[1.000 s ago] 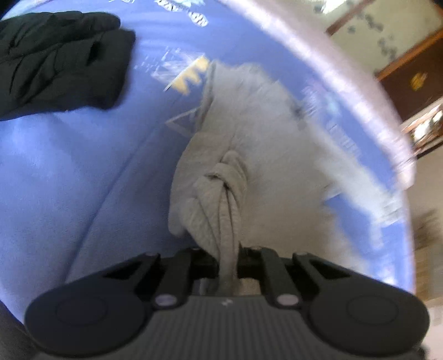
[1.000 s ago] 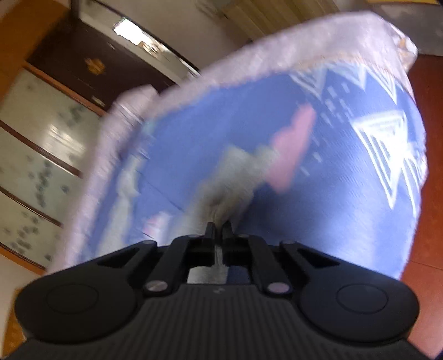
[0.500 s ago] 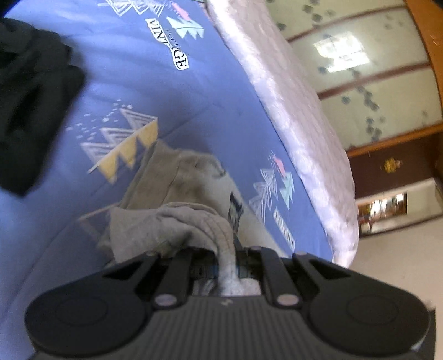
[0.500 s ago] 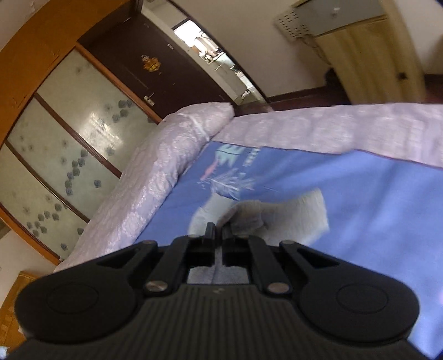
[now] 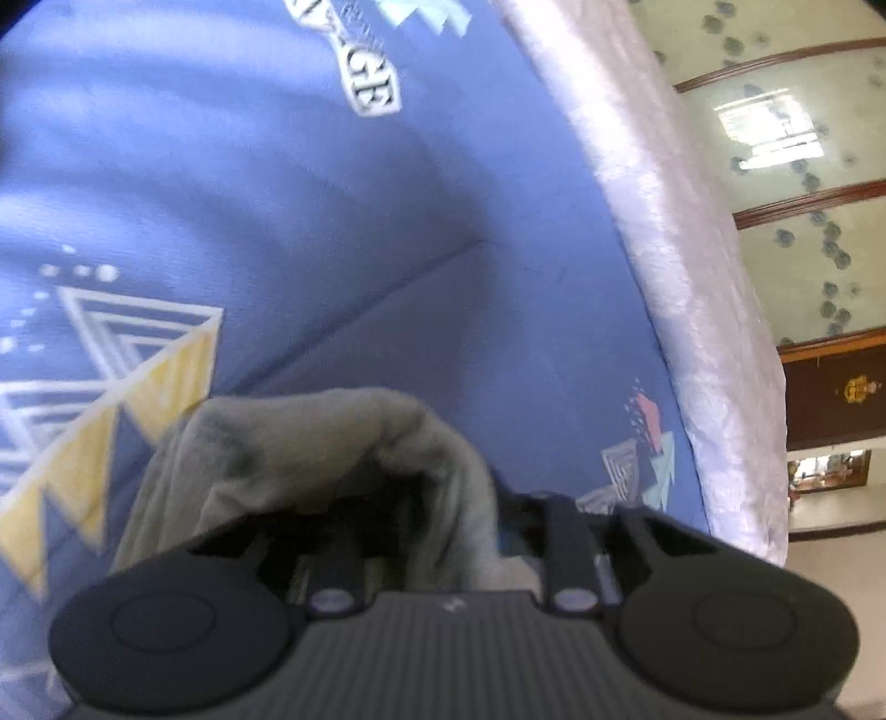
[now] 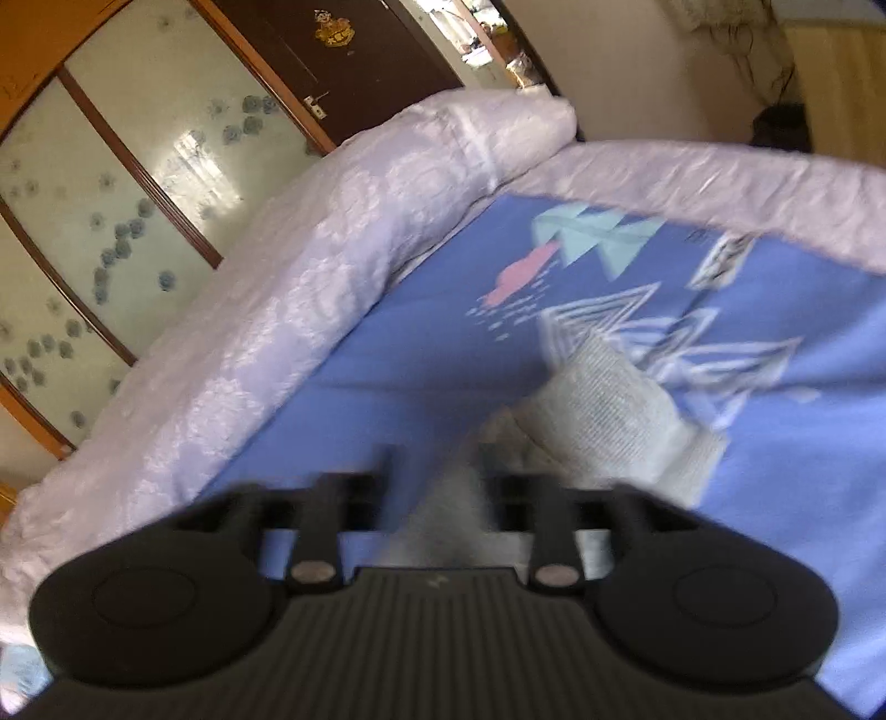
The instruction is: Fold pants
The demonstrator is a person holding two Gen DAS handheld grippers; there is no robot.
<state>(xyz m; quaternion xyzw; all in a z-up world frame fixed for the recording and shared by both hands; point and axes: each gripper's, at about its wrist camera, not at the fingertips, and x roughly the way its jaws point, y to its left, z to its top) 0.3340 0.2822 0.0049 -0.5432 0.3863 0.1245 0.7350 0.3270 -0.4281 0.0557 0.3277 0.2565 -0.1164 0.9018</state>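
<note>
The grey pants (image 5: pixel 310 443) lie bunched on the blue patterned bedsheet (image 5: pixel 277 194). In the left wrist view my left gripper (image 5: pixel 448 531) has its jaws spread apart, with a fold of grey cloth draped between and over them. In the right wrist view my right gripper (image 6: pixel 440 471) also has its jaws apart, with grey cloth between them. A ribbed grey cuff of the pants (image 6: pixel 614 421) lies on the sheet just ahead of it to the right.
A white quilted border (image 6: pixel 288 310) runs along the bed's edge in both views. Beyond it stand frosted sliding doors (image 6: pixel 111 210) and a dark brown door (image 6: pixel 354 50). The bedsheet (image 6: pixel 421 354) carries triangle prints.
Both grippers were shut on the grey cloth and now have their jaws apart. Both have come down close to the bedsheet. The black garment has left the left view.
</note>
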